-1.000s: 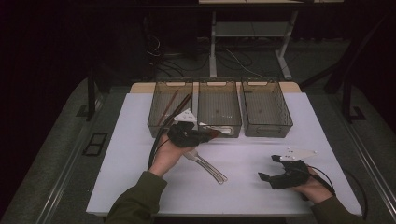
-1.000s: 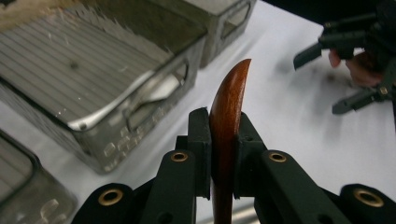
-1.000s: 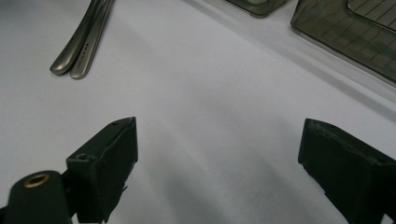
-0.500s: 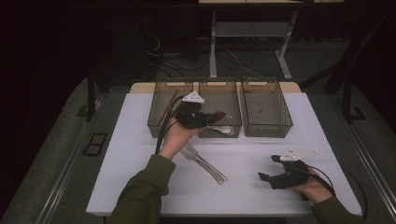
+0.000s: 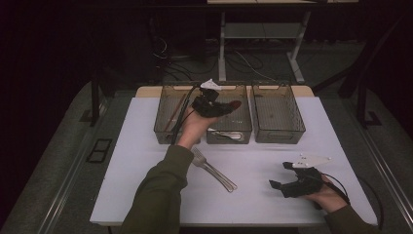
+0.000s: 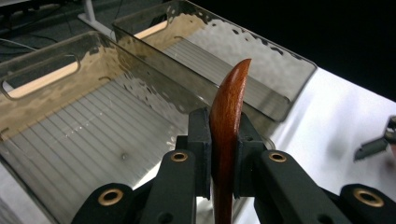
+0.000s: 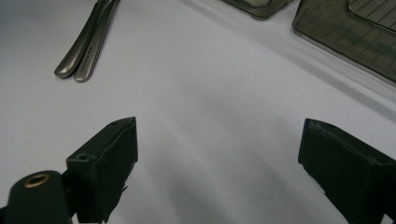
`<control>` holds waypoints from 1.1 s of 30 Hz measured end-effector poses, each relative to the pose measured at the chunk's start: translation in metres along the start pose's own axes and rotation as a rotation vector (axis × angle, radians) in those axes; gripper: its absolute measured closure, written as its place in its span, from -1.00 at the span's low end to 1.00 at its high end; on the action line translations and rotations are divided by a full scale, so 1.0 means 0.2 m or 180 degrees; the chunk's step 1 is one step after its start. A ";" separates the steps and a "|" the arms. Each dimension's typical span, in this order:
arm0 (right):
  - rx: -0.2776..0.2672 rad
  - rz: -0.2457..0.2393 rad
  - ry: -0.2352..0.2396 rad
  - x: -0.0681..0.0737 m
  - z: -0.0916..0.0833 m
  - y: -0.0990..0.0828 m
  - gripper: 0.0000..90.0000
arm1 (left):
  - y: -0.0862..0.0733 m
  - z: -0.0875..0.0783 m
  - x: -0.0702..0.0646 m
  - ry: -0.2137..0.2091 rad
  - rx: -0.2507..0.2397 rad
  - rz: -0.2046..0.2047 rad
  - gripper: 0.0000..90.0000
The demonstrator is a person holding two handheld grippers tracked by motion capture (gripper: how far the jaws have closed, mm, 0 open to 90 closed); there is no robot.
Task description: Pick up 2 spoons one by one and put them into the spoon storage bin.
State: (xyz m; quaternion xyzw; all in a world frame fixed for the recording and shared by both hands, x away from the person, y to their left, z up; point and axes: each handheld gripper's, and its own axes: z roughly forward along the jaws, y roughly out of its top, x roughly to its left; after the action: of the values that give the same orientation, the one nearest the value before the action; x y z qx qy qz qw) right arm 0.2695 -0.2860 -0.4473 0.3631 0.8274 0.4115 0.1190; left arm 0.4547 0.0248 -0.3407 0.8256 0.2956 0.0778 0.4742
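on the left, our left gripper (image 5: 210,105) has carried the wooden spoon (image 6: 227,116), clamped tight, from the table's middle up over the middle bin (image 5: 243,127) at the back edge, so we judge dropping it comes next. our right gripper (image 5: 287,181) rests wide open near the front right corner.

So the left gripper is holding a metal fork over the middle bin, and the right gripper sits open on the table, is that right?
Not quite. The left gripper is shut on a wooden utensil, not a metal fork; the left gripper view shows its reddish-brown wood between the jaws. It does hang over the middle bin, and the right gripper sits open on the table. The metal cutlery lies on the table.
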 end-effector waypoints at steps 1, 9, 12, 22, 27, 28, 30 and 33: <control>-0.0002 0.0003 -0.0003 0.00 0.00 0.00 -0.74 | 0.01 0.01 0.01 0.0008 0.0005 -0.0007 0.78; -0.0020 -0.0012 0.0011 0.00 0.00 0.00 -0.74 | 0.08 0.12 0.05 0.0053 -0.0014 -0.0079 0.78; -0.0009 -0.0017 0.0019 0.00 0.00 0.00 -0.74 | 0.09 0.17 0.06 0.0044 -0.0023 -0.0098 0.78; -0.0019 -0.0021 0.0025 0.00 -0.01 0.00 -0.74 | 0.05 0.32 0.10 0.0035 -0.0035 -0.0256 0.78; -0.0023 -0.0015 0.0042 -0.01 -0.01 0.00 -0.74 | 0.01 0.37 0.12 0.0026 0.0095 -0.0331 0.77; -0.0022 -0.0013 0.0053 -0.01 -0.01 -0.01 -0.74 | 0.01 0.37 0.12 0.0043 0.0113 -0.0369 0.76; -0.0017 -0.0009 0.0050 -0.01 -0.01 -0.01 -0.74 | 0.00 0.38 0.12 0.0120 0.0133 -0.0392 0.52; -0.0023 -0.0008 0.0042 -0.01 0.00 -0.01 -0.74 | 0.00 0.37 0.12 0.0186 0.0111 -0.0418 0.33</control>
State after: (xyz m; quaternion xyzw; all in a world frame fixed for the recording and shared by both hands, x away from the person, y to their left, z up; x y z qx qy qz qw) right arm 0.2697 -0.2880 -0.4478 0.3589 0.8272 0.4168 0.1154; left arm 0.5052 -0.0169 -0.3839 0.8100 0.3642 0.0653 0.4550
